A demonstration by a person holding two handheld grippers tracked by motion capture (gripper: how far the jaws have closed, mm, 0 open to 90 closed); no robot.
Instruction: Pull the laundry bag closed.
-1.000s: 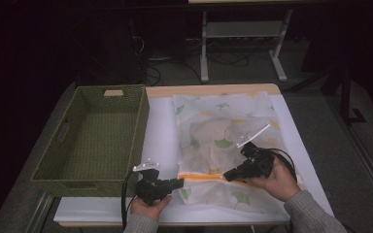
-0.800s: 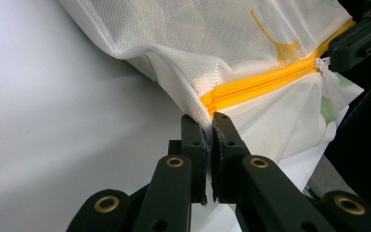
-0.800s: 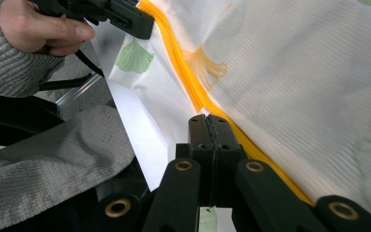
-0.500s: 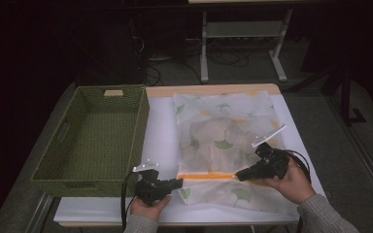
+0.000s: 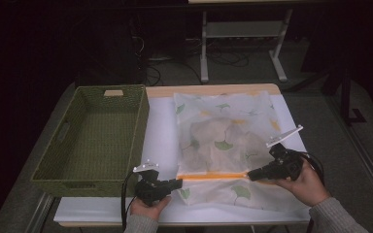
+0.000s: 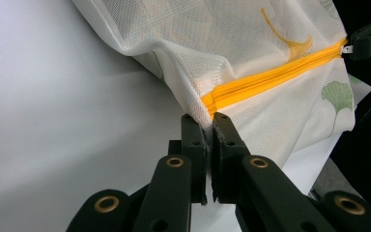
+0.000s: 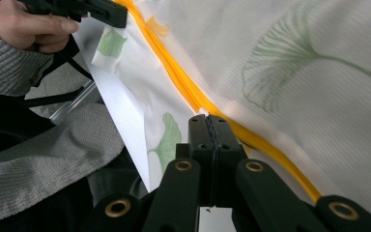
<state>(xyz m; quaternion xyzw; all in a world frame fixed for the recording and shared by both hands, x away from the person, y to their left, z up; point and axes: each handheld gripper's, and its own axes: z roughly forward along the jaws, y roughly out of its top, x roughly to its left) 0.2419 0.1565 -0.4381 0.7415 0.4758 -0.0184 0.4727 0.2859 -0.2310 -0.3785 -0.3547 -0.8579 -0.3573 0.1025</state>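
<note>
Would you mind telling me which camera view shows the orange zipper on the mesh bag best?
The high view: the whole orange zipper runs between both claws across the mesh bag. The left gripper view shows its pinched end and a stretch of it; the right gripper view shows a curving stretch, partly hidden behind its own claw.
</note>
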